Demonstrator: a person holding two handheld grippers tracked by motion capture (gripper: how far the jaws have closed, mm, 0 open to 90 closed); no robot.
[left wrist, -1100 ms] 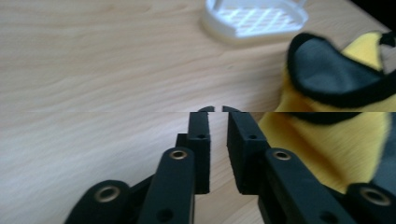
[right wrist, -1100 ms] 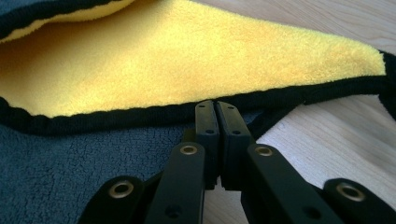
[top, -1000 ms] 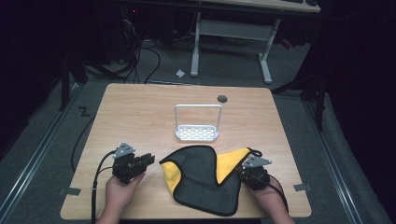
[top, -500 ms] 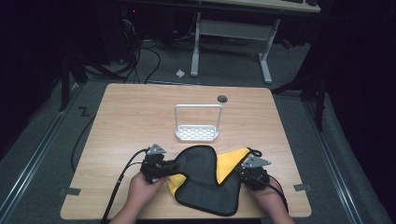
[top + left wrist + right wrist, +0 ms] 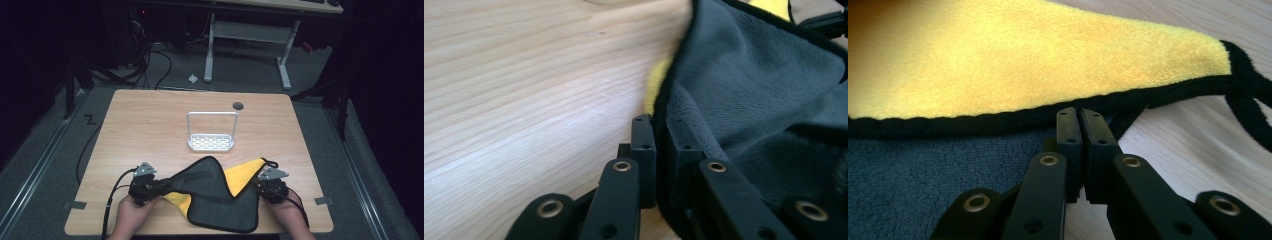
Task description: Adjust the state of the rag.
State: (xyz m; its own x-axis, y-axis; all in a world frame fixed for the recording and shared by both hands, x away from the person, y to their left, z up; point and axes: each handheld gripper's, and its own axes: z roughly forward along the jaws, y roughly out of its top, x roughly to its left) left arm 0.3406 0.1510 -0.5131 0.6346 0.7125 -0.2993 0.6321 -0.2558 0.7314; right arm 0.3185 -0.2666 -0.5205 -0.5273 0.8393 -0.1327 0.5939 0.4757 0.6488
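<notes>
Scene: a wooden table [image 5: 150, 125] seen from above, with a person's 2 hands coming in from the near edge, each holding a black gripper.

Left gripper [image 5: 159, 187]: near the front left of the table, its jaws almost closed on the black-bound edge of the cloth. In the left gripper view [image 5: 660, 135] a thin fold of grey pile sits between the 2 jaws, so it looks pinched to lift or pull that side.

Cloth [image 5: 225, 200]: a towel, dark grey on one face and yellow on the other, lying crumpled at the front centre of the table between the 2 grippers. A grey flap is folded over the middle and yellow shows on either side of it.

Rack [image 5: 211, 134]: a small white wire stand with a perforated base, upright behind the cloth, apart from it, near the table's centre.

Right gripper [image 5: 267, 183]: at the cloth's right corner. In the right gripper view [image 5: 1080, 131] the jaws are pressed together at the black hem below the yellow face; it seems to hold the hem, anchoring that corner while the other side is worked.

Change from 1 second ago: the left gripper was then clear of the cloth, out to the left; it has now moved in and taken the edge. The right gripper has kept its place.
</notes>
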